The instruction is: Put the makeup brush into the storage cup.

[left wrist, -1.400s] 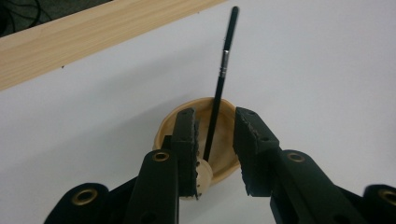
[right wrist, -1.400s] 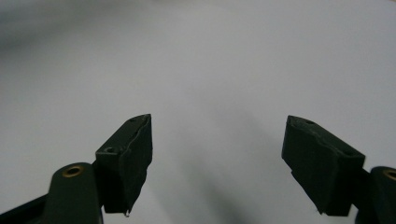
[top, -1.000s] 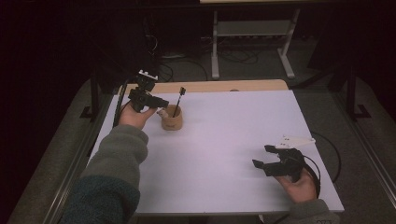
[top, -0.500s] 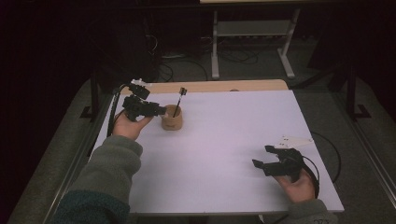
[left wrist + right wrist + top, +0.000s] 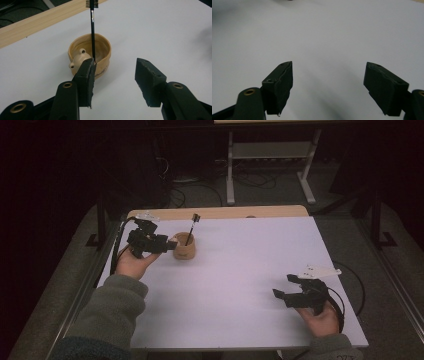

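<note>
A small tan cup [image 5: 184,247] with a frog-like face [image 5: 79,58] stands at the back left of the white table [image 5: 240,270]. A thin black brush [image 5: 190,229] leans out of it, bristle end up [image 5: 91,3]. My left gripper [image 5: 167,245] hovers just left of the cup, open, with nothing between its jaws; in the left gripper view its gap [image 5: 115,82] lies in front and to the right of the cup [image 5: 100,50]. My right gripper [image 5: 286,287] rests near the front right, open over bare table [image 5: 328,87].
A wooden strip [image 5: 220,212] runs along the table's far edge. Beyond it stand a metal frame [image 5: 270,165] and cables on the dark floor. Cables trail from both grippers.
My left gripper has dropped lower and drawn back to the left of the cup. The brush stays in the cup. The right gripper has not moved.
</note>
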